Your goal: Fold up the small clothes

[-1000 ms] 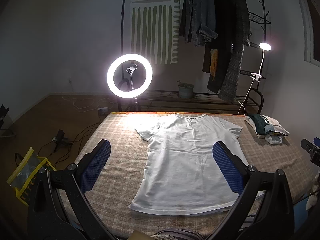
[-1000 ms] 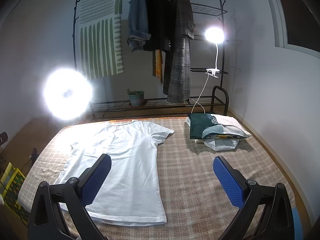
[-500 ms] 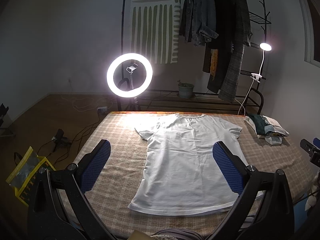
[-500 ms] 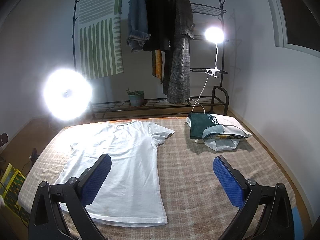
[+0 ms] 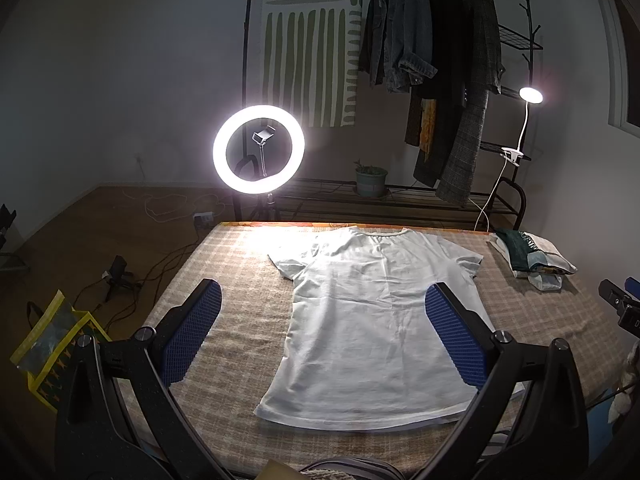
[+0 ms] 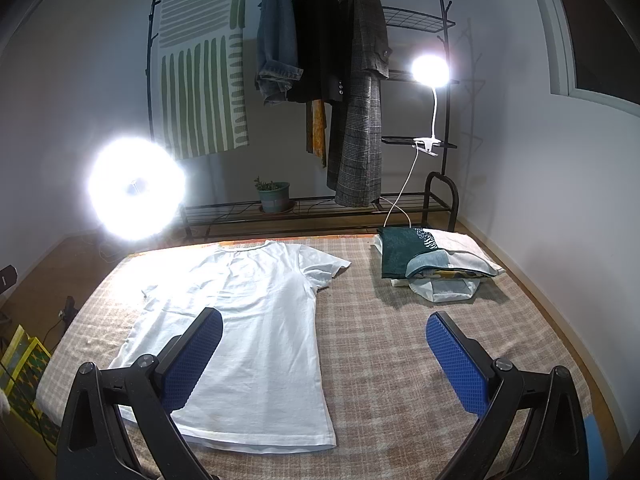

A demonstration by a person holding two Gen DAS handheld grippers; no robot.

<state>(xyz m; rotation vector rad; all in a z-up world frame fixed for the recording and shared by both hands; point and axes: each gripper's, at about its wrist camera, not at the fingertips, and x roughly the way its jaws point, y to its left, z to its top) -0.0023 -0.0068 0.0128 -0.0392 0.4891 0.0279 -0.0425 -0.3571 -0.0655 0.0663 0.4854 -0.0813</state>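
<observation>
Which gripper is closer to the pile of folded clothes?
Right. The right gripper hangs beside the white T-shirt, facing the folded clothes. The left gripper hangs over the T-shirt, farther from the pile.

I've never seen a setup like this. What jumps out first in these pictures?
A white T-shirt lies spread flat on the checked bed cover, neck towards the far edge. Behind it a ring light glares, beside a rack of hanging coats. Both blue-padded claws, left claw and right claw, hover open, holding nothing.

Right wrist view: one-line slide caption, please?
Open right tongs hover above white T-shirt spread flat on checked bedcover.
</observation>
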